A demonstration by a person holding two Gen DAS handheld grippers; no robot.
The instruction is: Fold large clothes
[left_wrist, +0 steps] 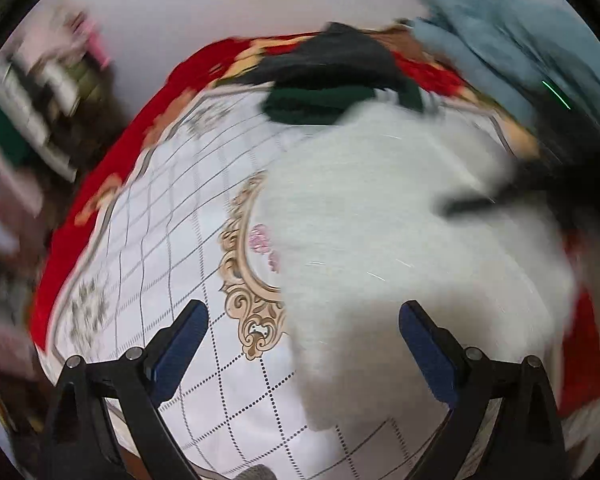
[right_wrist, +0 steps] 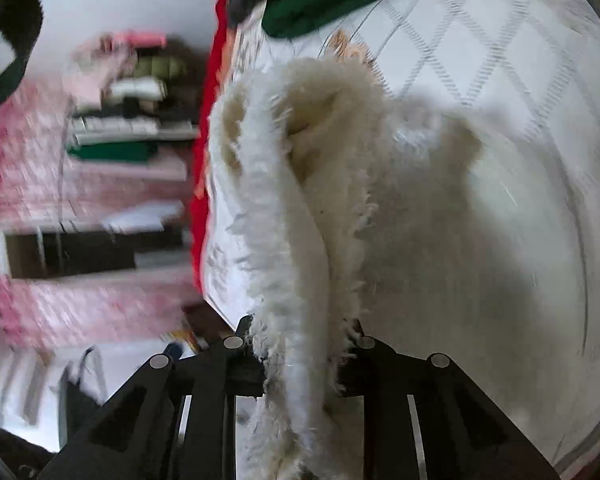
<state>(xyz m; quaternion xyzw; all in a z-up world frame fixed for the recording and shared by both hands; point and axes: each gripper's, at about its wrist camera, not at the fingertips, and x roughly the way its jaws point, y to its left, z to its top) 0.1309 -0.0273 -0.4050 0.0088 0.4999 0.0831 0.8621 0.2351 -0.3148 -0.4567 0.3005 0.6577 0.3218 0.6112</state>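
Left wrist view: the left claw [left_wrist: 303,344] stands spread wide, its two blue-padded fingers [left_wrist: 180,354] well apart with nothing between the pads. Below it lies a bed covered by a white quilt [left_wrist: 160,248] with a grey grid pattern, a gold scroll medallion and a red floral border along its edges. A fluffy white garment [left_wrist: 400,216] lies on the quilt, reaching from the middle of the bed toward its right edge; part of it sits under the right finger of the left claw without touching it. At the far edge of the bed lie a folded dark green garment [left_wrist: 320,102] and a dark grey one [left_wrist: 332,56] just behind it, the white garment meeting the green one. A pale blue cloth [left_wrist: 500,32] shows blurred at the far right corner. A dark, blurred object [left_wrist: 540,196] enters from the right edge over the white garment; what it is cannot be told.

Right wrist view: the right claw [right_wrist: 300,364] is pressed together on a fringed fold of the fluffy white garment [right_wrist: 300,220], which rises from the jaws in a thick ridge and spreads onto the quilt [right_wrist: 500,60] to the right. The dark green garment [right_wrist: 320,0] lies at the top of the view. Left of the bed, a blurred shelf [right_wrist: 132,120] holds stacked folded cloths.
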